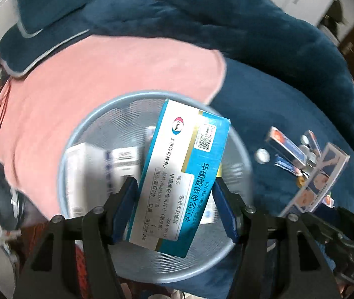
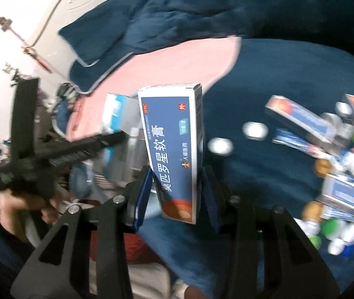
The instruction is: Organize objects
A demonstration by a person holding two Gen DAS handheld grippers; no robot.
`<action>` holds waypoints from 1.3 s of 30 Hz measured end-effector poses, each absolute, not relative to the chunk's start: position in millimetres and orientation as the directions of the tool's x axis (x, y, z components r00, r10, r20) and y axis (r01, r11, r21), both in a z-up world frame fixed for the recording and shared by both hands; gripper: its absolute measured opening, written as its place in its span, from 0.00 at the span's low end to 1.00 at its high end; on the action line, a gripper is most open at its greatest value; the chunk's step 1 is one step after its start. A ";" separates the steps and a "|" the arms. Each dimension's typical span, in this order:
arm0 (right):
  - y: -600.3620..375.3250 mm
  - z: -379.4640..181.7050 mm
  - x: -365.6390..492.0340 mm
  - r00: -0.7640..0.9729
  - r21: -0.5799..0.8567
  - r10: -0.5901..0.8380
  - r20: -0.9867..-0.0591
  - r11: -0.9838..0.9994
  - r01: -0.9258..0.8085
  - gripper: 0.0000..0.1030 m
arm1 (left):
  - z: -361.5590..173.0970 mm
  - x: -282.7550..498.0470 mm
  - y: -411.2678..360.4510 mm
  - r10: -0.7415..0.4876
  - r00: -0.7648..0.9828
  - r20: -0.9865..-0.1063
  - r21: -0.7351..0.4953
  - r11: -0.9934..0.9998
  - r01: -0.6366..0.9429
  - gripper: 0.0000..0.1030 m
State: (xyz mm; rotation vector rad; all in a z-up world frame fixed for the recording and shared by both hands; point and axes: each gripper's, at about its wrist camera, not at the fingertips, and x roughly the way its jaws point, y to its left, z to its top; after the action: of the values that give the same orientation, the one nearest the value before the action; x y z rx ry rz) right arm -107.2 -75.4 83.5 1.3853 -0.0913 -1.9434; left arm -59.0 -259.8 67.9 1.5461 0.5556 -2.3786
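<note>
My left gripper (image 1: pixel 174 186) is shut on a teal and white medicine box (image 1: pixel 184 172) and holds it above a round light-blue mesh basket (image 1: pixel 97 114). Several white medicine boxes (image 1: pixel 87 172) lie inside the basket. My right gripper (image 2: pixel 177 177) is shut on a dark blue ointment box (image 2: pixel 174 149), held upright above the blue bedding. The left gripper (image 2: pixel 109 137) with its teal box (image 2: pixel 117 112) also shows at the left of the right wrist view.
A pile of blue boxes (image 2: pixel 299 119), small bottles and round lids (image 2: pixel 254 129) lies on the dark blue blanket (image 2: pixel 276 62) to the right. A pink cloth (image 1: pixel 89 79) lies behind the basket. Blue pillows are at the back.
</note>
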 end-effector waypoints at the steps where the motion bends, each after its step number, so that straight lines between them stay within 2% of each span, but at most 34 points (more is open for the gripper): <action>1: -88.5 80.0 -107.6 -0.128 0.466 -0.604 -0.786 -0.717 0.518 0.40 | 66.1 -56.1 -267.1 -0.006 -0.400 -0.916 -0.180 -0.887 0.426 0.62; 4: -117.3 65.5 -113.0 -0.064 0.533 -0.635 -0.770 -0.695 0.483 0.40 | 61.7 -49.7 -280.9 -0.024 -0.395 -0.918 -0.178 -0.867 0.466 0.62; 7: -139.5 37.9 -124.4 0.031 0.647 -0.687 -0.726 -0.665 0.373 0.44 | 58.4 -44.9 -291.0 -0.055 -0.383 -0.922 -0.156 -0.853 0.498 0.64; 8: -141.4 28.0 -128.1 0.065 0.677 -0.701 -0.711 -0.656 0.334 0.52 | 57.1 -41.6 -296.7 -0.076 -0.369 -0.926 -0.139 -0.841 0.523 0.73; 9: -140.3 23.1 -130.1 0.072 0.687 -0.705 -0.705 -0.655 0.315 0.68 | 57.6 -41.2 -297.9 -0.074 -0.368 -0.927 -0.143 -0.836 0.529 0.79; 10: -135.0 19.3 -131.1 0.053 0.682 -0.702 -0.711 -0.669 0.294 0.76 | 58.1 -40.1 -299.5 -0.066 -0.374 -0.925 -0.155 -0.834 0.529 0.79; 11: -129.4 20.2 -128.9 0.035 0.679 -0.701 -0.712 -0.675 0.288 0.89 | 58.4 -38.4 -299.5 -0.062 -0.377 -0.924 -0.158 -0.836 0.526 0.82; 12: -121.7 21.4 -129.3 0.017 0.678 -0.703 -0.711 -0.679 0.282 0.95 | 59.2 -39.8 -298.3 -0.071 -0.376 -0.924 -0.147 -0.841 0.520 0.87; 13: -112.9 23.3 -129.3 0.000 0.674 -0.702 -0.713 -0.684 0.280 0.97 | 61.4 -39.5 -298.5 -0.082 -0.377 -0.923 -0.135 -0.846 0.515 0.88; 21: -65.6 55.3 -127.9 -0.161 0.502 -0.581 -0.798 -0.788 0.358 0.99 | 63.7 -48.8 -279.2 -0.085 -0.387 -0.918 -0.115 -0.878 0.465 0.88; 27: -22.3 62.7 -140.2 -0.218 0.407 -0.507 -0.834 -0.832 0.377 0.99 | 66.3 -61.5 -258.0 -0.060 -0.410 -0.910 -0.127 -0.902 0.413 0.88; 35: 73.1 45.8 -176.4 -0.299 0.334 -0.389 -0.871 -0.917 0.220 0.99 | 59.2 -95.0 -215.6 -0.015 -0.408 -0.913 -0.125 -0.941 0.315 0.88; 39: 110.4 39.5 -213.0 -0.362 0.248 -0.288 -0.887 -0.957 0.152 0.99 | 56.3 -111.8 -191.3 0.009 -0.410 -0.912 -0.132 -0.953 0.273 0.88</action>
State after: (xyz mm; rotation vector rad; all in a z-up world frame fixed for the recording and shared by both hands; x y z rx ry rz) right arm -213.0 110.4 39.5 1.5911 -0.1790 -2.3856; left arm -111.8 -191.3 56.3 1.6079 0.3923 -2.4809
